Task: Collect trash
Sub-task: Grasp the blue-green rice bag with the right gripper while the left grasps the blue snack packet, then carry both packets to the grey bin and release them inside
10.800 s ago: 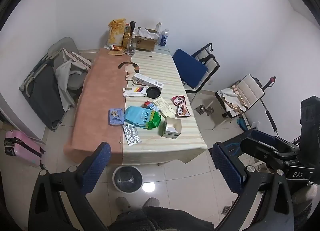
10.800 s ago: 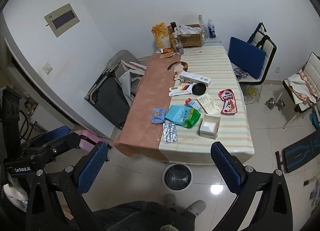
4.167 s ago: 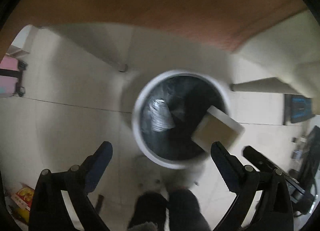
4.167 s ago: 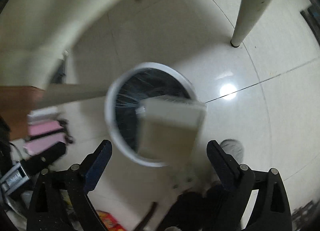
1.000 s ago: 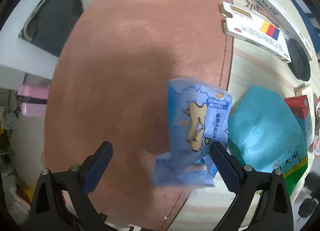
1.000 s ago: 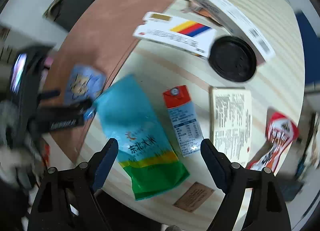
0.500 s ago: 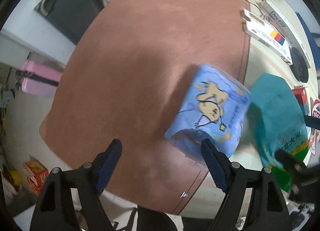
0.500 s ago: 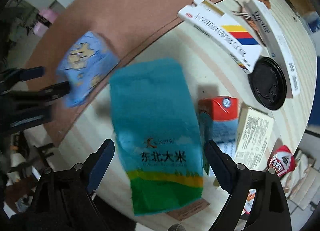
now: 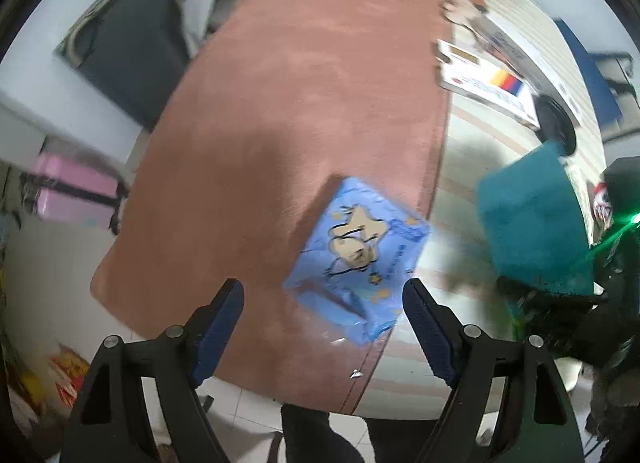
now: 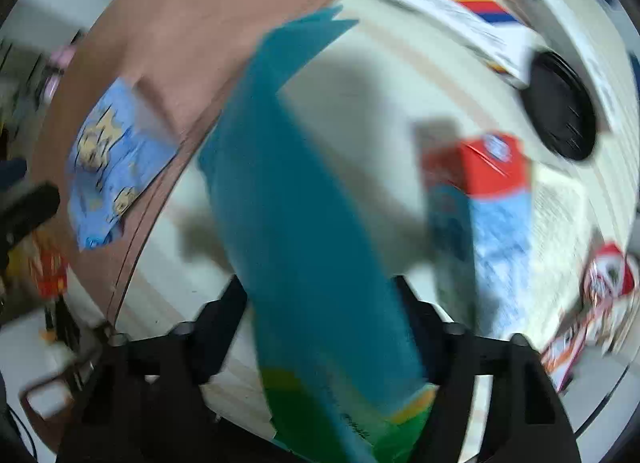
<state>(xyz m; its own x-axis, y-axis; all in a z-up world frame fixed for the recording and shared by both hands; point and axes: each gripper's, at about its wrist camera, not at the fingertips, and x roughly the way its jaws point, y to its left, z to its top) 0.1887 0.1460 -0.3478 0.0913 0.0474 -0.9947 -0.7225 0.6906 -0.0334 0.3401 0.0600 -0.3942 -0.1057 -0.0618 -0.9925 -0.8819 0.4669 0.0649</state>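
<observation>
A blue tissue pack (image 9: pixel 360 251) with a cartoon print hangs tilted above the brown cloth (image 9: pixel 300 83) and casts a shadow on it. Its lower end sits between the pads of my left gripper (image 9: pixel 322 303), which points down and holds it. The right wrist view shows the same pack (image 10: pixel 108 167) at its left edge. A teal and green rice bag (image 10: pixel 304 203) fills the gap of my right gripper (image 10: pixel 320 303). Those jaws are closing, and both fingers press the bag's sides. In the left wrist view the bag (image 9: pixel 528 223) stands tipped up at the right.
On the striped cloth (image 10: pixel 360 103) lie a red and blue carton (image 10: pixel 488 191), a black lid (image 10: pixel 560 103), a white box with colour stripes (image 10: pixel 440 11) and a red wrapper (image 10: pixel 600 287). A pink suitcase (image 9: pixel 72 191) stands on the floor at the left.
The tissue pack went from lying flat to tilted and lifted as my left gripper narrowed and rose. My right gripper came down over the teal bag and narrowed onto it.
</observation>
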